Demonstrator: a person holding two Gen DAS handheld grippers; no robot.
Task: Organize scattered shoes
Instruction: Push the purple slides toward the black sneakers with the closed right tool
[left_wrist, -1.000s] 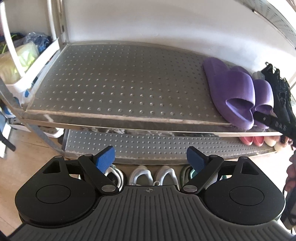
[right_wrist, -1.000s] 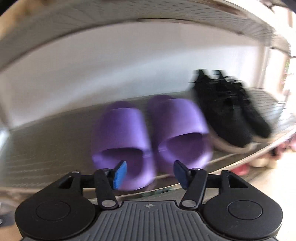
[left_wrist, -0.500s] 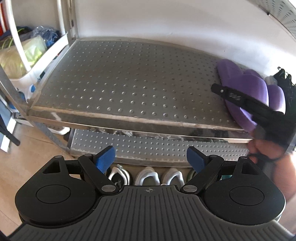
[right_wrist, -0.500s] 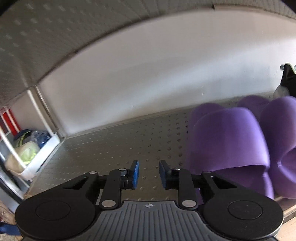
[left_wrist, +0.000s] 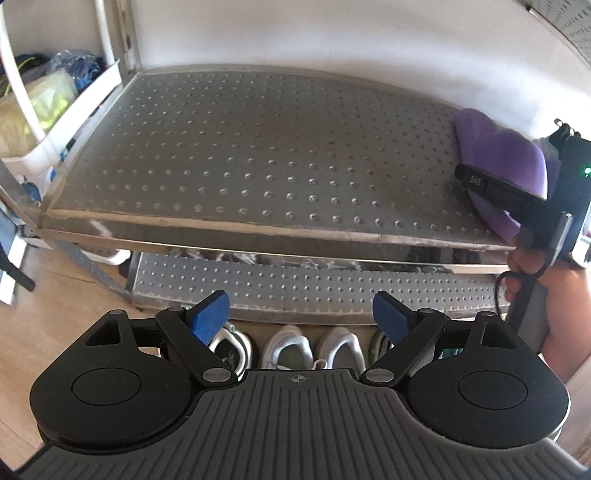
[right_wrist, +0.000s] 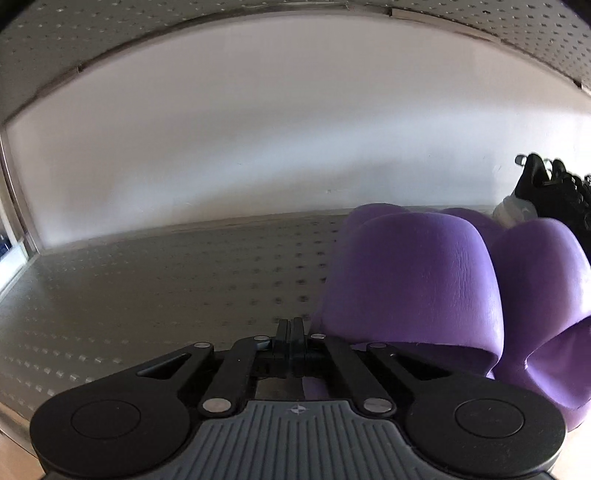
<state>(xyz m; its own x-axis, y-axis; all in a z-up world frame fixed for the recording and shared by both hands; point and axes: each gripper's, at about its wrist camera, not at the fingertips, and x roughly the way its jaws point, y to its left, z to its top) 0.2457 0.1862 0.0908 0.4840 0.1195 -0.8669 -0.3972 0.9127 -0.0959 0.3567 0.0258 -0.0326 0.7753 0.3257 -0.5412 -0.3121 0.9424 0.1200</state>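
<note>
Two purple slippers (right_wrist: 413, 280) (right_wrist: 546, 284) sit side by side on the right of the perforated metal shelf (right_wrist: 147, 295), heels toward me. My right gripper (right_wrist: 291, 332) rests low over the shelf just left of the left slipper, its jaws closing fully together with nothing between them. In the left wrist view the same slipper (left_wrist: 498, 155) shows behind the right gripper (left_wrist: 466, 176), which a hand (left_wrist: 535, 288) holds. My left gripper (left_wrist: 299, 319) hangs open in front of the shelf (left_wrist: 240, 147), above white sneakers (left_wrist: 288, 349) on the floor.
Black sneakers (right_wrist: 554, 188) stand right of the slippers against the white wall. A lower shelf (left_wrist: 295, 284) runs under the main one. A white rack (left_wrist: 40, 110) with bags stands at the left. Another shelf (right_wrist: 110, 44) hangs overhead.
My right gripper swung left from facing the slippers to beside the left one, sank toward the shelf and shut its jaws. The left gripper stayed open and barely moved.
</note>
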